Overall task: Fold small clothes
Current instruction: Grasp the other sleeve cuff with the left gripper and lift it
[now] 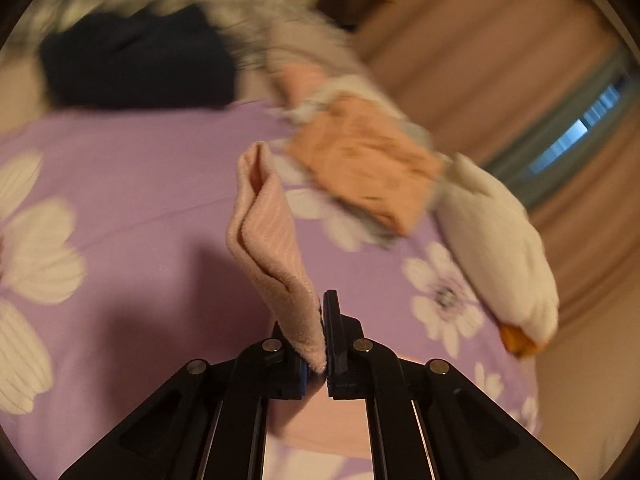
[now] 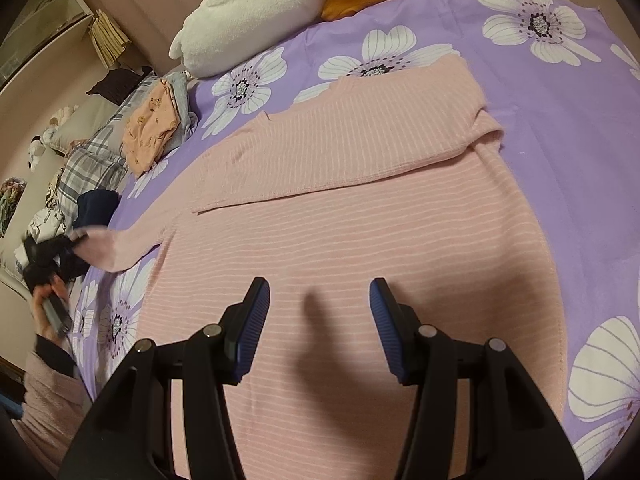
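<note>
One pink sweater (image 2: 360, 240), sleeve pinched by left gripper (image 1: 325, 336).

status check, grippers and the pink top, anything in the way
Left gripper shut on pink top's sleeve cuff, lifted. Right gripper open, over the pink top, holding nothing. One sleeve already folded across. Folded orange garment off to the side, nothing blocking.

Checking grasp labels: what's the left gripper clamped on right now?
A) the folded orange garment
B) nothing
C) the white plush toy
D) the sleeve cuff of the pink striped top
D: the left gripper is shut on the cuff of the pink striped top, lifted off the purple floral sheet.
</note>
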`<state>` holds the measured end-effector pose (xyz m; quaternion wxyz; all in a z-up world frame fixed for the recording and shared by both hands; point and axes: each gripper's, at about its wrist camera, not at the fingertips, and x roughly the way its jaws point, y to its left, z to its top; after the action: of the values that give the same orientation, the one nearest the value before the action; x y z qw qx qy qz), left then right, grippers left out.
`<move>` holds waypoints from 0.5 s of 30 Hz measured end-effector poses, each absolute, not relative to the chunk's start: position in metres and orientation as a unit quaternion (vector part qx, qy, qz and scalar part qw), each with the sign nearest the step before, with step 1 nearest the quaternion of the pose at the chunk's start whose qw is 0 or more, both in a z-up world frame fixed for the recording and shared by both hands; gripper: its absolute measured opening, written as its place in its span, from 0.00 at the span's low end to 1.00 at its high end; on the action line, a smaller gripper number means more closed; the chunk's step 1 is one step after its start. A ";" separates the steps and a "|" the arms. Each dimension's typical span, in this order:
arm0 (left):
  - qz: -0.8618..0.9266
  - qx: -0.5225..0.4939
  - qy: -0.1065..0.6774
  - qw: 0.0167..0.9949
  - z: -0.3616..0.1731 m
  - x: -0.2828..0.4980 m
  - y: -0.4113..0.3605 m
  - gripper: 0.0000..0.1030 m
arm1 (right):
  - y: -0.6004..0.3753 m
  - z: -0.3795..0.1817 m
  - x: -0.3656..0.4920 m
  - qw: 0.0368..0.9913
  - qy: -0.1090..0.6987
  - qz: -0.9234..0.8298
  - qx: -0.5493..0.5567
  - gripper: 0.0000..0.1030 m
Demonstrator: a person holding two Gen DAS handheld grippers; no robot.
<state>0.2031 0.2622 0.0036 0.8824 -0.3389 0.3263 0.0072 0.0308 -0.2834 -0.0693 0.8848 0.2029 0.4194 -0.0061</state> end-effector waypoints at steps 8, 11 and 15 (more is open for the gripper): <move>-0.104 -0.201 0.326 0.918 0.060 0.219 0.119 0.04 | -0.302 -0.066 0.011 0.889 0.402 -0.017 0.217 0.51; -0.136 -0.154 0.342 0.917 0.058 0.221 0.062 0.04 | -0.314 -0.065 0.001 0.890 0.395 -0.027 0.228 0.51; -0.170 -0.099 0.377 0.905 0.034 0.219 -0.010 0.04 | -0.328 -0.065 -0.011 0.890 0.388 -0.042 0.236 0.51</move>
<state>0.2194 -0.0102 0.0337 0.9053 -0.0995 0.3766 -0.1696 -0.0105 -0.3281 -0.0649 0.8899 0.2363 0.3879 -0.0425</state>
